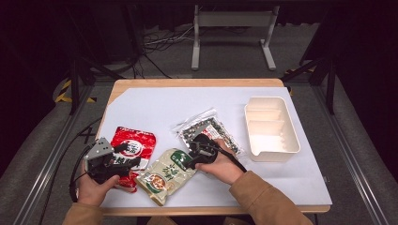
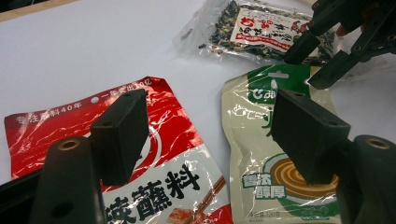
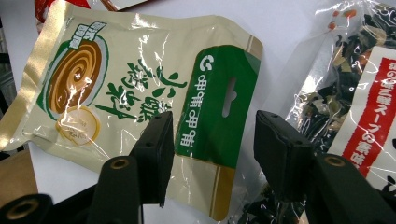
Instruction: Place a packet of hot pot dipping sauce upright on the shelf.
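Note:
A beige and green sauce packet (image 1: 165,176) (image 2: 275,154) (image 3: 140,79) lies flat near the table's front. My right gripper (image 1: 191,160) (image 3: 217,154) (image 2: 320,58) is open, its jaws astride the packet's green top edge with the pads clear of it. Left of it lies a red seasoning packet (image 1: 136,143) (image 2: 163,135). My left gripper (image 1: 127,157) (image 2: 215,135) hovers open over the red packet's lower part, holding nothing. A clear bag of dried seaweed (image 1: 213,127) (image 2: 261,30) (image 3: 355,93) lies just beyond the right gripper.
A white divided tray (image 1: 284,152) stands at the right on the white sheet (image 1: 159,105) that covers the wooden table. Both forearms come in from the front edge. A metal stand (image 1: 232,21) and cables are on the floor behind.

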Demonstrator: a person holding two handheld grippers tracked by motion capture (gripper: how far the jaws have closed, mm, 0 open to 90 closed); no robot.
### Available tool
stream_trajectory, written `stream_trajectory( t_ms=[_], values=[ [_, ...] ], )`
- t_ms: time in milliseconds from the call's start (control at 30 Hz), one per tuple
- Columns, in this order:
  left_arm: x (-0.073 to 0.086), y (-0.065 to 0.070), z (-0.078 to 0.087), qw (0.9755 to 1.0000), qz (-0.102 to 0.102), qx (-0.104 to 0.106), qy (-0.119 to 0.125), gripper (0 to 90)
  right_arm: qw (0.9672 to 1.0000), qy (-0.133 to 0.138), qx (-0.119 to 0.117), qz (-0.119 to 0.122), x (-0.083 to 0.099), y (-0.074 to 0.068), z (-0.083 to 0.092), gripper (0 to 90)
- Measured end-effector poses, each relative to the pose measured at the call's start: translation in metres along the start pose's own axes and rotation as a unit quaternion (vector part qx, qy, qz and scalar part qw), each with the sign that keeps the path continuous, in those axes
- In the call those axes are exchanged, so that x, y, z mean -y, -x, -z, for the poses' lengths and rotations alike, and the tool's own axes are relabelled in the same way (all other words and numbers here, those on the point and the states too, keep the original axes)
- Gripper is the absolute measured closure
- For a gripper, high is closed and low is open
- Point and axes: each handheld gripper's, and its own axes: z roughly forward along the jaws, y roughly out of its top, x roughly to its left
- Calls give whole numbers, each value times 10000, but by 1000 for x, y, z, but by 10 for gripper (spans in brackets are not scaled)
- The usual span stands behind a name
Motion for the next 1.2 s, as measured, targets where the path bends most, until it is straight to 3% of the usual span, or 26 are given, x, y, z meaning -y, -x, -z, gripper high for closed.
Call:
stream_trajectory(
  t_ms=[267, 600, 767, 1200],
  values=[
    [0, 2, -1, 10000, -22, 3, -26, 284, 9997, -34, -192, -114, 0, -3, 1, 501],
    [-1, 2, -2, 10000, -33, 14, -46, 284, 9995, 2, -306, 21, -1, -12, 4, 546],
    [-1, 4, -2, 10000, -39, 24, -49, 284, 9987, -74, -492, 129, -2, -18, 0, 600],
    [-1, 3, -3, 10000, -58, 20, -62, 284, 9988, -422, -141, 185, 2, -15, -17, 758]
  ],
)
